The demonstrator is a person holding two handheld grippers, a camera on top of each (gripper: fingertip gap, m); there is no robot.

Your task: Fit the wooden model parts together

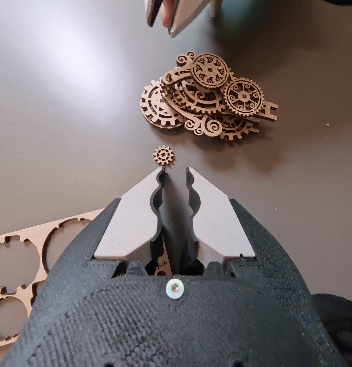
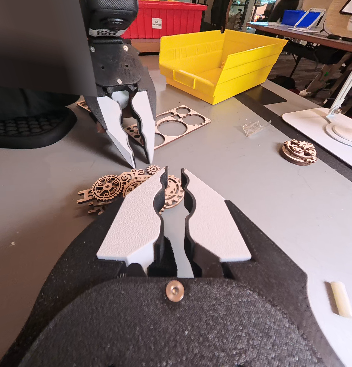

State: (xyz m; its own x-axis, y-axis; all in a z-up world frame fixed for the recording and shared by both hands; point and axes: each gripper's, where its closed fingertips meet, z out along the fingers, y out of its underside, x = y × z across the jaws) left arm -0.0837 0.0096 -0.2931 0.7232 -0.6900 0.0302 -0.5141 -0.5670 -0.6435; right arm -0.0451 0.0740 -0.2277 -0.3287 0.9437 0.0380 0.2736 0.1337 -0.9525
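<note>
The left tool [image 1: 174,168] is hovering low over the grey counter [image 1: 72,99] with its two white, black-padded fingers standing apart and nothing between them. A small, pale wooden gear with a square centre hole [image 1: 163,155] is lying flat on the counter just beyond the tip of one finger, close to it but not gripped. Farther on, a heap of laser-cut wooden model parts [image 1: 207,95], made of toothed wheels, scrolled plates and slotted bars, is resting in a loose pile. A flat wooden sheet with round cut-out holes [image 1: 22,248] is lying under and beside the left tool's body.

The right tool [image 2: 174,170] is reaching over the same heap [image 2: 107,188] from the opposite side, its fingers also parted with a narrow gap and gripping nothing; a gear of the heap is showing through the gap, lying on the counter beneath. In this view the left tool [image 2: 141,162] is pointing down at the small gear [image 2: 153,169].

Elsewhere on the counter a round, partly built wooden gear assembly [image 2: 298,152] is standing well apart to the right, a yellow plastic bin [image 2: 216,63] is sitting at the back, and a small cream stick [image 2: 341,299] is lying near the edge.
</note>
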